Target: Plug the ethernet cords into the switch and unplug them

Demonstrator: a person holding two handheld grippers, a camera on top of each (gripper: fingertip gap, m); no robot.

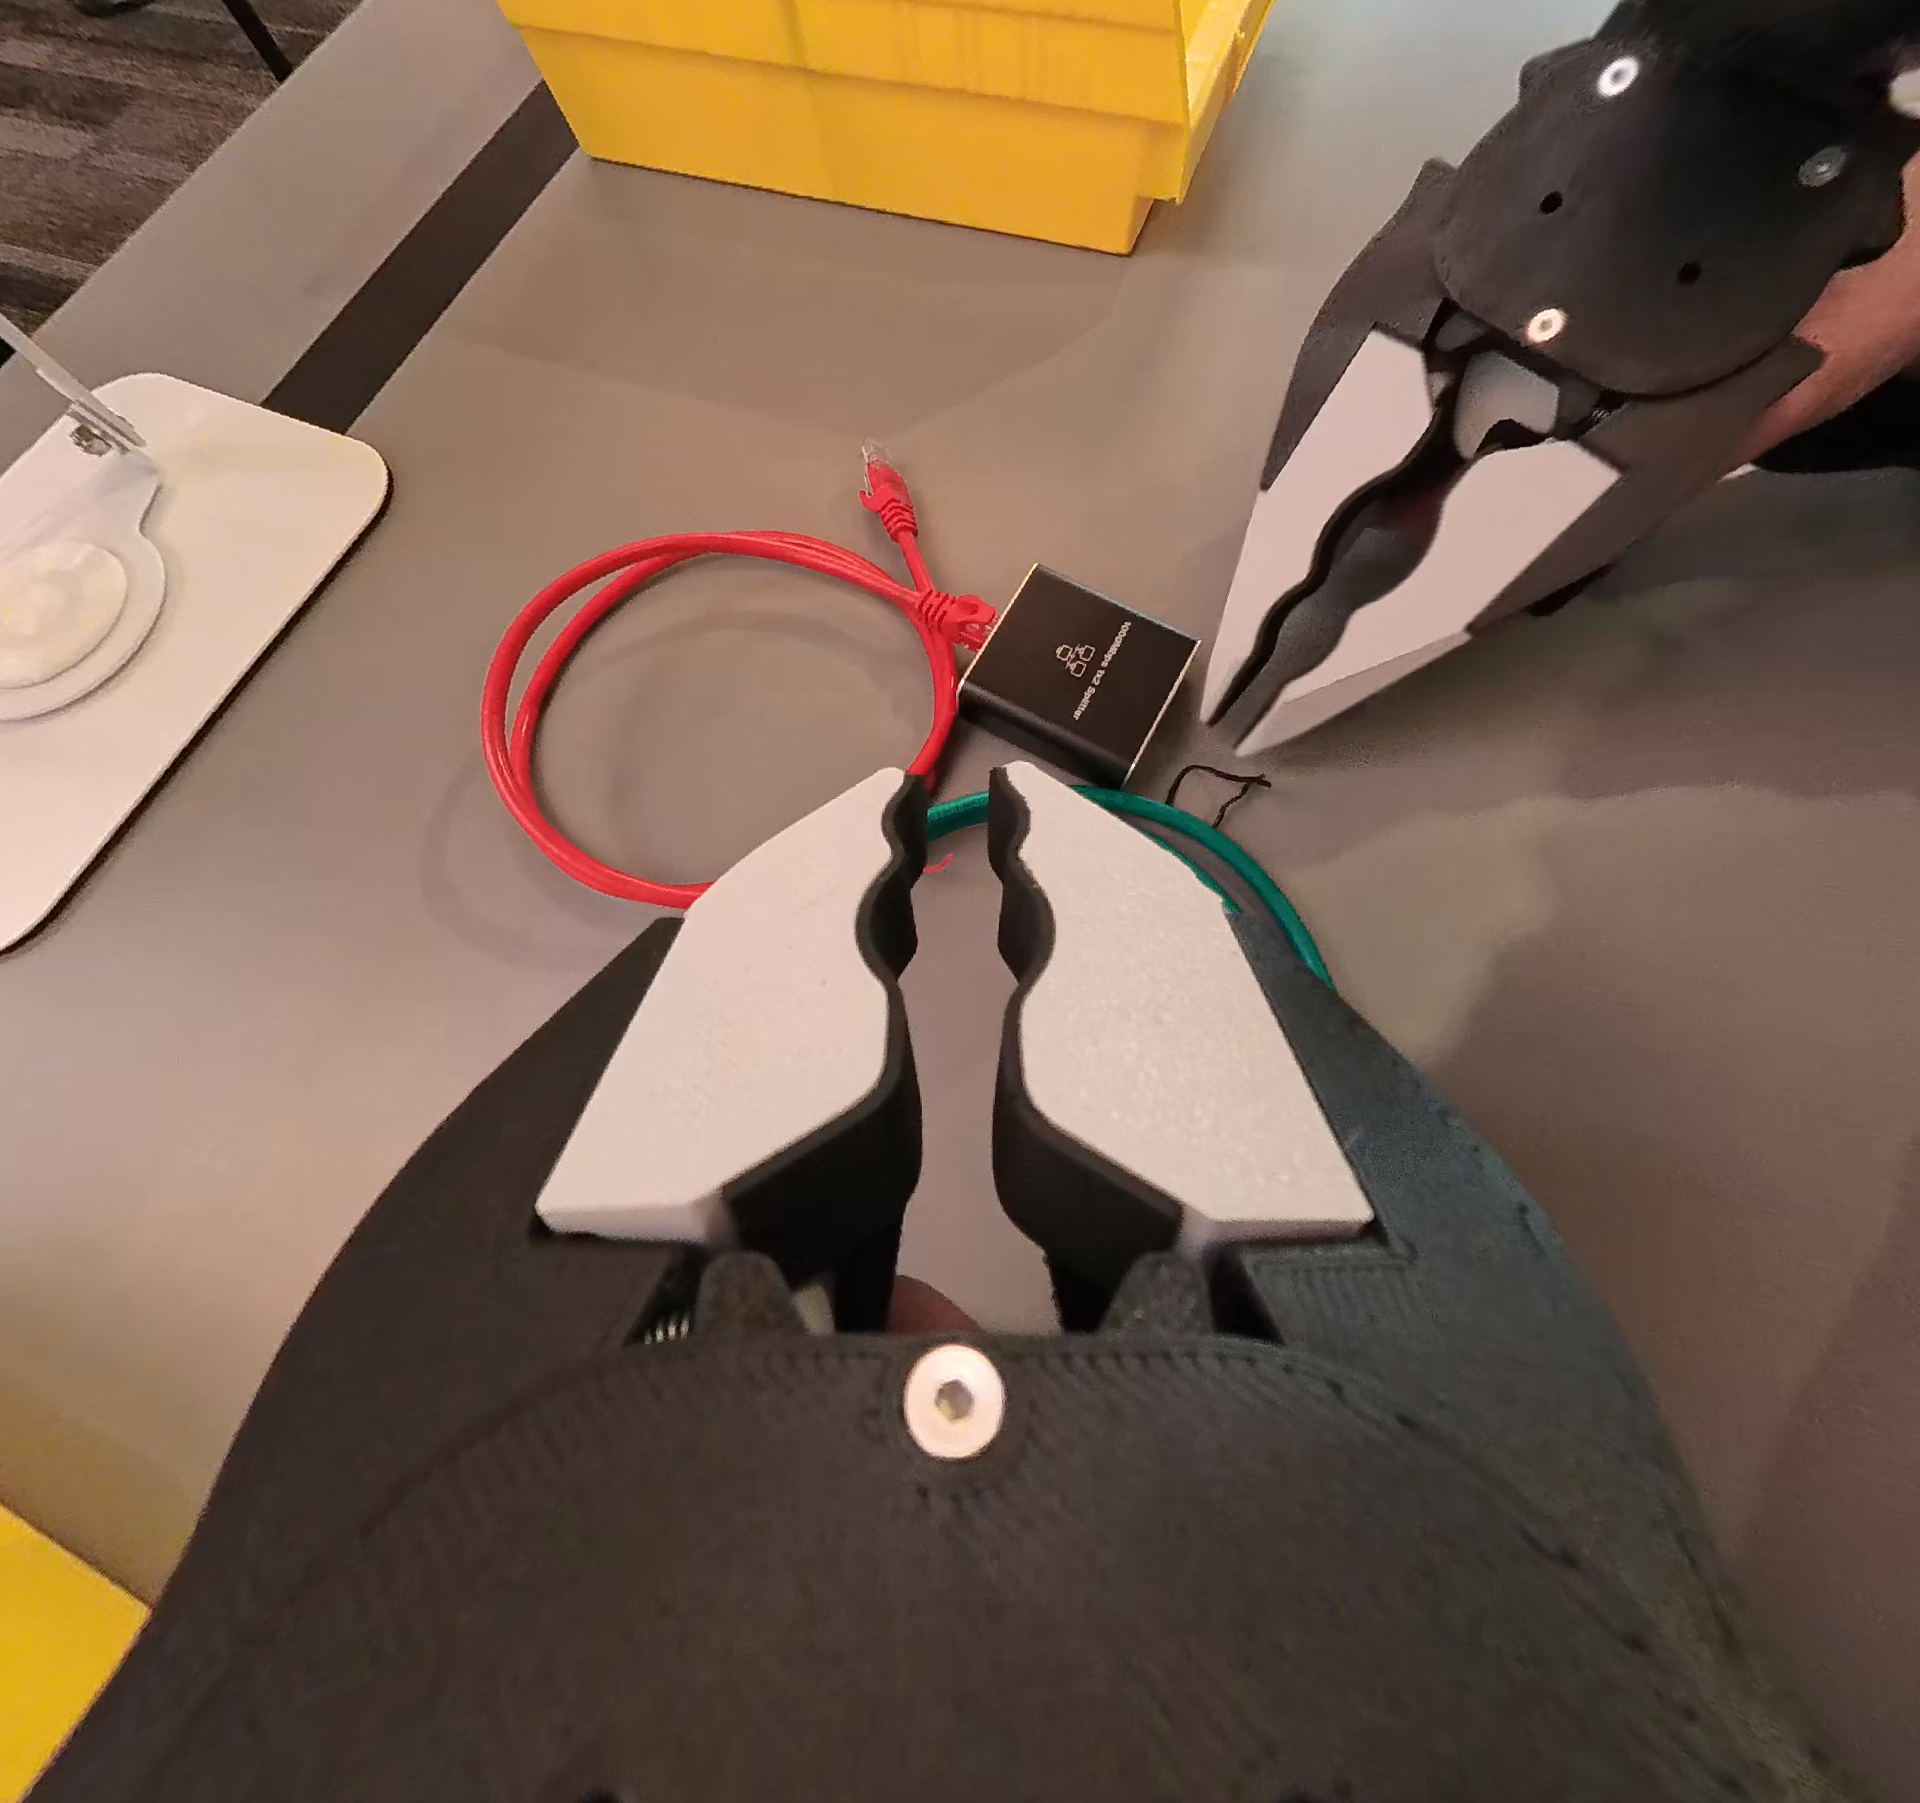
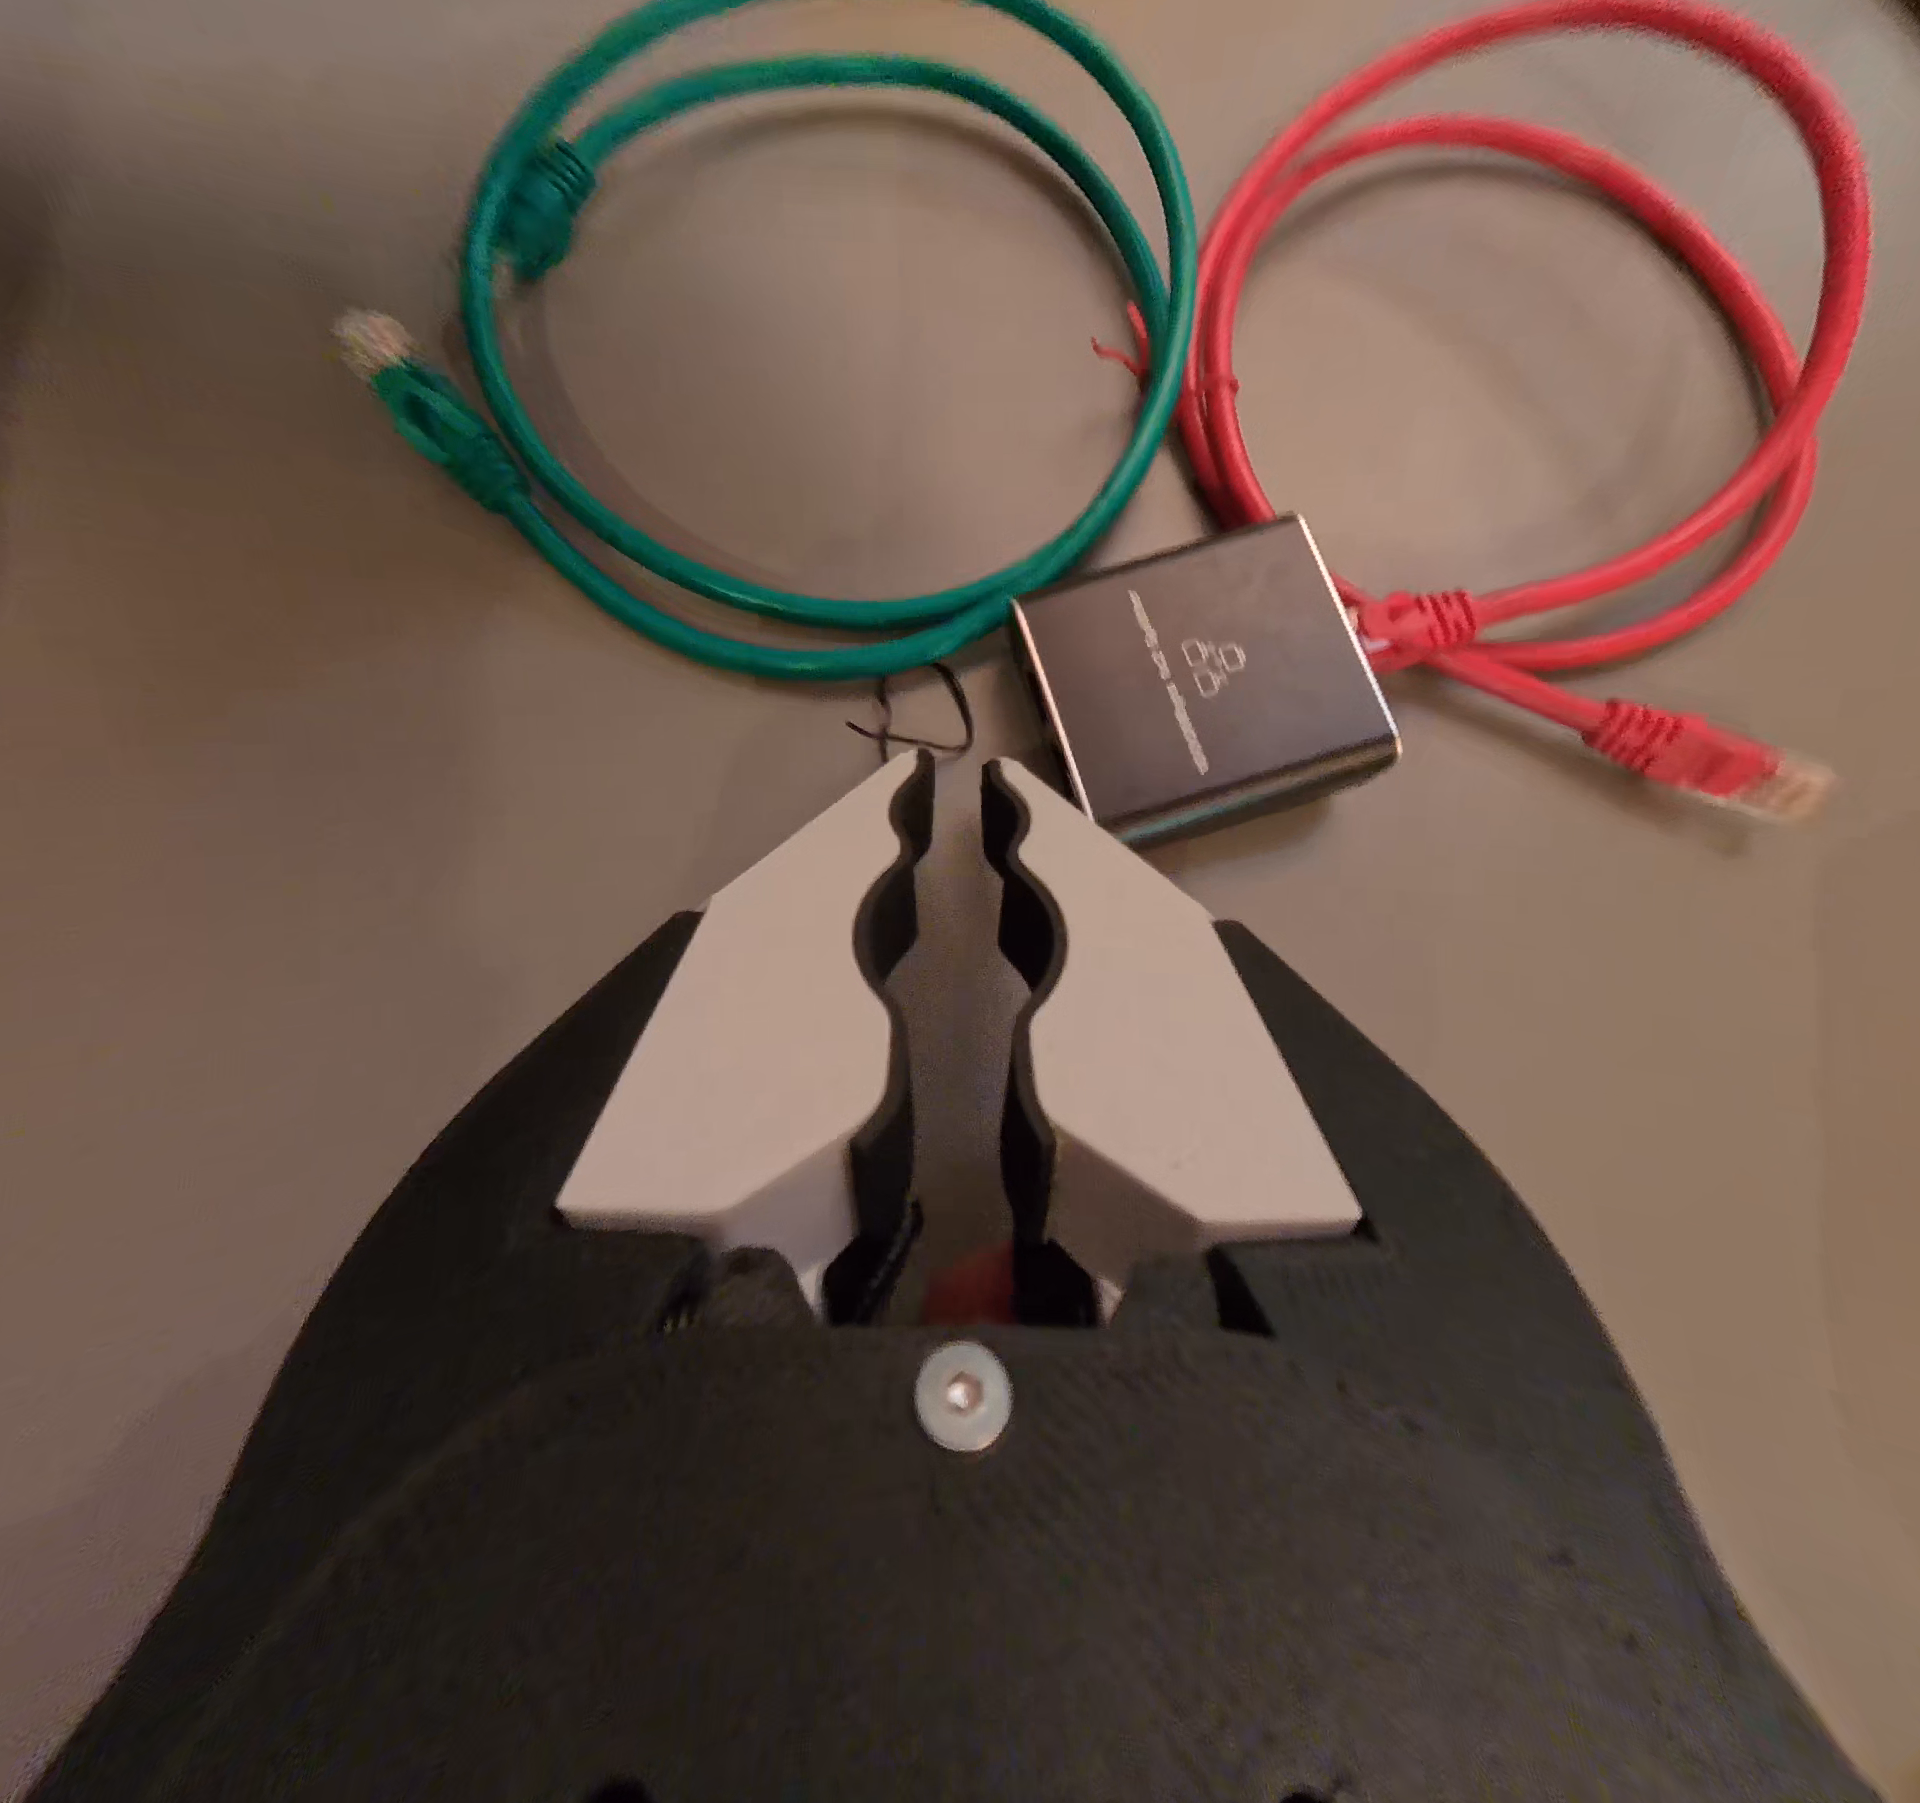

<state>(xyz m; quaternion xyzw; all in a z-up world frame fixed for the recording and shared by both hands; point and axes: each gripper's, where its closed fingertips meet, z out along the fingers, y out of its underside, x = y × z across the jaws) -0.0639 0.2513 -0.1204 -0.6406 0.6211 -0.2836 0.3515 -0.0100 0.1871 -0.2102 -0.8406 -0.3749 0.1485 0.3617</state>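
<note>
A small black switch (image 1: 1081,673) lies on the grey table. A red cord (image 1: 717,714) is coiled to its left, with one plug (image 1: 956,610) in the switch and its free plug (image 1: 883,480) on the table. My left gripper (image 1: 951,792) is slightly open and empty, just short of the switch, over a green cord (image 1: 1195,844). In the right wrist view the green cord (image 2: 831,299) is coiled with both plugs (image 2: 374,345) free. My right gripper (image 2: 956,774) is narrowly open and empty, beside the switch (image 2: 1205,683). The red cord (image 2: 1558,299) lies right of it.
A yellow bin (image 1: 883,70) stands behind the cords. A white stand base (image 1: 177,548) sits at the left. A loose black thread (image 2: 914,704) lies by the right gripper's tips. The right gripper (image 1: 1236,725) and a hand show at the right of the left wrist view. My hands' fingertips stand some 12 cm from each other. The right tips stand about 4 cm off the small black switch (image 1: 1081,673). Look for it in the right wrist view (image 2: 1179,648) too. The plug (image 1: 956,610) is about 8 cm from my right fingertips. Seen from the right wrist view (image 2: 1408,614) as well.
</note>
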